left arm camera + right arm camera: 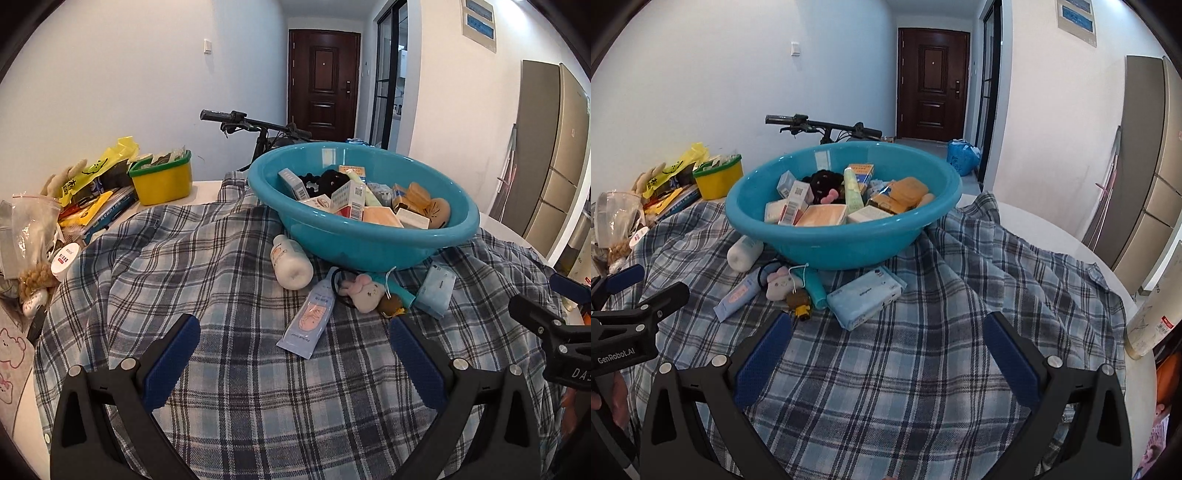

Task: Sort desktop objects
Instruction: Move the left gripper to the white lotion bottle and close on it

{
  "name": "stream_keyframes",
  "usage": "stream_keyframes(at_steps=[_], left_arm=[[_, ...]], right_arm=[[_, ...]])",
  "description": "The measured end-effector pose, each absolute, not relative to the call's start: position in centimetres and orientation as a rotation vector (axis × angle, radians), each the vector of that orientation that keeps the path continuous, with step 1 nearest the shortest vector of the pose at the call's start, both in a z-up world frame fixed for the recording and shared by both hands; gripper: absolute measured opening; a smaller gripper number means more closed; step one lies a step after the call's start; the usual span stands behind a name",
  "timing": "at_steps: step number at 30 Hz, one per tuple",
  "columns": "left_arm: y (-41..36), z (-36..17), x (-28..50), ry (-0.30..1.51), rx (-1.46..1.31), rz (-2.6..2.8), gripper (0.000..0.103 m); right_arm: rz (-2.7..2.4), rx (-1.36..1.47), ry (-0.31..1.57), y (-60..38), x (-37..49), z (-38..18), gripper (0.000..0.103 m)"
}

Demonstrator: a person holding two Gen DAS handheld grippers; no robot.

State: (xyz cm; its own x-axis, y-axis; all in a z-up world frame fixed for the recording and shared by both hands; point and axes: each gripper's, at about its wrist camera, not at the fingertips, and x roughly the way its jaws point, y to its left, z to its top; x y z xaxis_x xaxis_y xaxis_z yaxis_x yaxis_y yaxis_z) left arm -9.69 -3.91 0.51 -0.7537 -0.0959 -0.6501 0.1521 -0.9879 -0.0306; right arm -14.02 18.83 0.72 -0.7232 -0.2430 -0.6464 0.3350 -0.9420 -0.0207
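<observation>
A plaid cloth [229,280] spreads under both grippers. Ahead of them sits a blue basin [369,236], heaped with small boxes [349,201]. Just before the basin, in front of the left gripper [295,343], lie a white bottle [291,262], a tube [312,317] reaching between its fingers, and a plush charm [364,293]. A tissue pack [866,297] lies ahead of the right gripper [888,341]. Both grippers stand wide apart, holding nothing. A yellow bin [162,181] sits far left.
</observation>
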Motion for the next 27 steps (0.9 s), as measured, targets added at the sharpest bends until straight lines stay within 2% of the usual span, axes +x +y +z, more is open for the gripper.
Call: stream_keyframes(at_steps=[7,12,19,22,27], left_arm=[[-4.0,-0.1,-10.4,0.077,1.080,-2.813,0.103],[-5.6,-0.7,-12.2,0.205,1.155,-2.844,0.103],[-6.3,-1.0,-15.2,0.162,1.147,-2.829,0.103],[-6.2,-1.5,-16.7,0.142,1.173,-2.830,0.093],[-6.5,-2.8,-18.9,0.149,1.223,-2.794,0.092]], right_arm=[[-2.642,1.006,0.223,18.2,-14.4,0.1,0.103],[-2.630,1.016,0.245,17.4,-15.1,0.2,0.103],[-2.618,1.024,0.286,16.1,-16.1,0.2,0.103],[-2.603,1.073,0.296,15.8,-17.4,-0.5,0.103],[-2.586,1.121,0.329,14.9,-19.1,-1.3,0.103]])
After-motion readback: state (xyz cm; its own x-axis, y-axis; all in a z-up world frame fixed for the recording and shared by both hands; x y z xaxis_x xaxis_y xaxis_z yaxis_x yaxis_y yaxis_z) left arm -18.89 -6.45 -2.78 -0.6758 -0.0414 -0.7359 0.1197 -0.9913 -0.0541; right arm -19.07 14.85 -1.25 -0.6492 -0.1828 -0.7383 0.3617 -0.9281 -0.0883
